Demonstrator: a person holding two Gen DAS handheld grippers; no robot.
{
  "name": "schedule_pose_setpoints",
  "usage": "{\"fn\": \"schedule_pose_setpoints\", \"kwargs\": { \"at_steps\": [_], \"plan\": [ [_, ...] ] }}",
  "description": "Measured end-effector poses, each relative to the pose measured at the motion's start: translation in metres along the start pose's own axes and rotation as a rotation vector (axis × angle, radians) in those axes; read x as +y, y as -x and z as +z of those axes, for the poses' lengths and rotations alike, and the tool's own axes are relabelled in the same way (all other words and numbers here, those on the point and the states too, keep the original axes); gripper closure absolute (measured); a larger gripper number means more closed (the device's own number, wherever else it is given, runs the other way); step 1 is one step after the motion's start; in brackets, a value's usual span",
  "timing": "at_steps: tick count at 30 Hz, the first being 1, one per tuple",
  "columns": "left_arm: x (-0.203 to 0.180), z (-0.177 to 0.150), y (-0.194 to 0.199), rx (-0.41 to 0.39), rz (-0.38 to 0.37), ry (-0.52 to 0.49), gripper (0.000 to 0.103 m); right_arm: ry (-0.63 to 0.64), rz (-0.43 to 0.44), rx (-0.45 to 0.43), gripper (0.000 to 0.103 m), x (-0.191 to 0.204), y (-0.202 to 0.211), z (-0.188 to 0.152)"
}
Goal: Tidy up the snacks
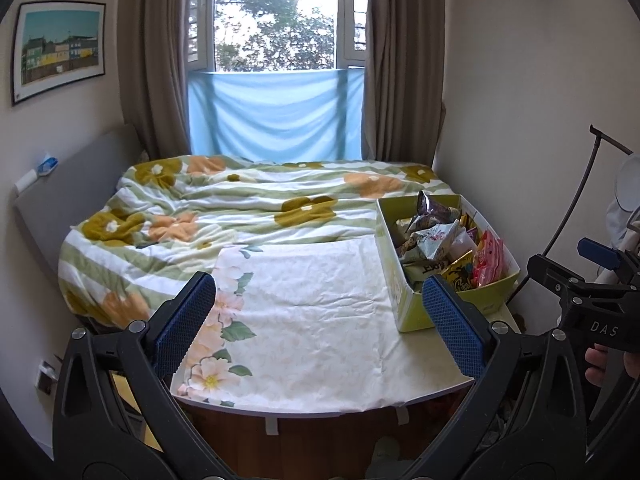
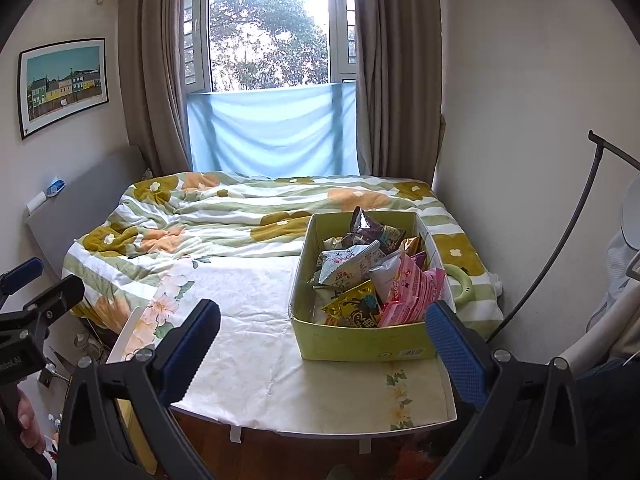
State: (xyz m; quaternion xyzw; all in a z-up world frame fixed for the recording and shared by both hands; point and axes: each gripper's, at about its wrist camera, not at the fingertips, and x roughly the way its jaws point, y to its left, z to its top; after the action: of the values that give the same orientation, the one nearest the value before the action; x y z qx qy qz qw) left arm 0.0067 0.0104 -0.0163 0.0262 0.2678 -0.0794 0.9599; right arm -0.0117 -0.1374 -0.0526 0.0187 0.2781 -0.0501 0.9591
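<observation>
Ahead of the left gripper (image 1: 320, 312), left wrist view: a floral cloth-covered table (image 1: 312, 320), set against a bed with a flowered duvet (image 1: 208, 216).
- Left gripper: jaws spread wide, nothing between the blue pads. Bare cloth lies straight ahead of it.
- Yellow-green cardboard box (image 1: 408, 304): on the table's right side, forward and to the right of this gripper, its long axis running away from the camera toward the bed.
- Snack packets (image 1: 444, 244): heaped loose inside the box, several standing above the rim. None shows on the open cloth.
- Right gripper (image 1: 600, 280): seen side-on at the right edge, beside the box's near corner. Its jaw opening cannot be read from this angle.

Ahead of the right gripper (image 2: 322, 340), right wrist view: the same table and box.
- Right gripper: jaws wide apart, holding nothing.
- Box (image 2: 360, 340): directly ahead and slightly right, its short near wall facing the gripper, its long axis pointing away toward the bed.
- Packets (image 2: 376, 280): a pink packet (image 2: 412, 292) and a yellow one (image 2: 352, 306) lie nearest the gripper; a silver-grey one (image 2: 348, 264) sits mid-box.

Judgement: the right gripper is the nearer to the box. Packets all boxed fits either a jumble awaiting sorting or a finished gathering.
</observation>
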Motion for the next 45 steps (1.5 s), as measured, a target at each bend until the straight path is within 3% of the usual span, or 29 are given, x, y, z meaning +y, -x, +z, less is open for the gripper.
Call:
{"fn": "schedule_pose_setpoints", "kwargs": {
  "at_steps": [45],
  "plan": [
    [-0.004, 0.010, -0.012, -0.007, 0.013, -0.002, 0.000, -0.009, 0.000, 0.020, 0.001, -0.003, -0.013, 0.002]
  ]
}}
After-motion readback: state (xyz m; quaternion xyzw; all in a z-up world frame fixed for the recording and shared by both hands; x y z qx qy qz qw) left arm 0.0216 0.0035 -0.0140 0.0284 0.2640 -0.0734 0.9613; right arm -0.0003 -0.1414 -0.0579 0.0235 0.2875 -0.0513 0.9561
